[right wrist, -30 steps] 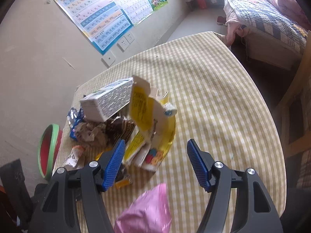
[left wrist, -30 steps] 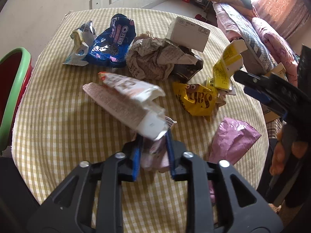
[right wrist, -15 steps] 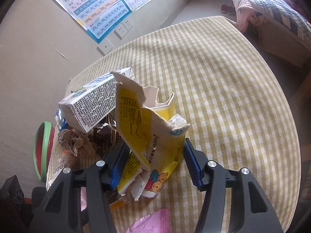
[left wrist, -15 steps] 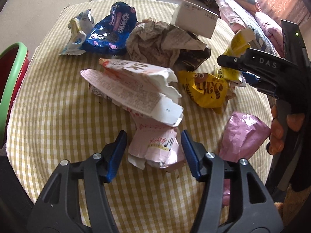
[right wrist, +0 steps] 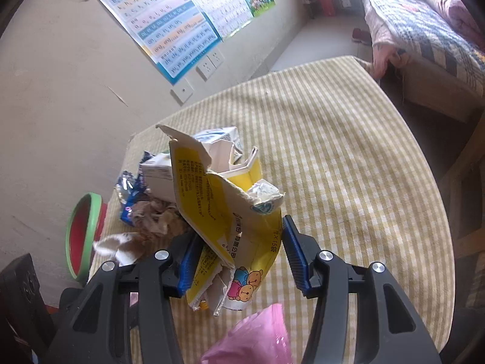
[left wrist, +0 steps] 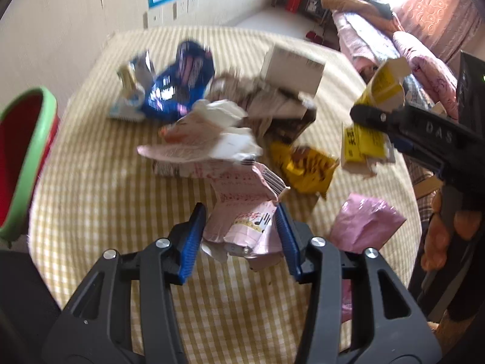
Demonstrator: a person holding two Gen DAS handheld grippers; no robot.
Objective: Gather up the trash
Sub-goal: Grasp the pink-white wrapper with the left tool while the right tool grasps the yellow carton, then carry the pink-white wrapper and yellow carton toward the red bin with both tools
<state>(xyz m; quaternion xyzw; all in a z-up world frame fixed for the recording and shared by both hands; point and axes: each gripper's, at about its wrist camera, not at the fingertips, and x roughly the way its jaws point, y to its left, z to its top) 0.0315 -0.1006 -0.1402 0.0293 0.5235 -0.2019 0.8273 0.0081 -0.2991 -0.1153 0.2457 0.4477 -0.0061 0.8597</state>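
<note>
Trash lies piled on a round table with a yellow checked cloth point(left wrist: 91, 200). My left gripper point(left wrist: 241, 236) is open around a crumpled pink-and-white wrapper point(left wrist: 245, 212) that rests on the cloth. My right gripper point(right wrist: 239, 257) stands around a torn yellow carton point(right wrist: 230, 212) with its pads close to both sides; the carton also shows in the left wrist view point(left wrist: 376, 112), raised off the table. A pink bag point(left wrist: 363, 227) lies to the right.
The pile holds a blue cookie wrapper point(left wrist: 178, 88), a white box point(left wrist: 291, 69), crumpled brown paper point(right wrist: 154, 218) and a yellow snack bag point(left wrist: 306, 166). A red-and-green bin point(left wrist: 21, 157) stands left of the table. A bed point(right wrist: 424, 39) is beyond.
My left gripper let go of the white-and-pink wrapper and opened around it. My right gripper moved onto the yellow carton, narrowed around it, and the carton now stands higher.
</note>
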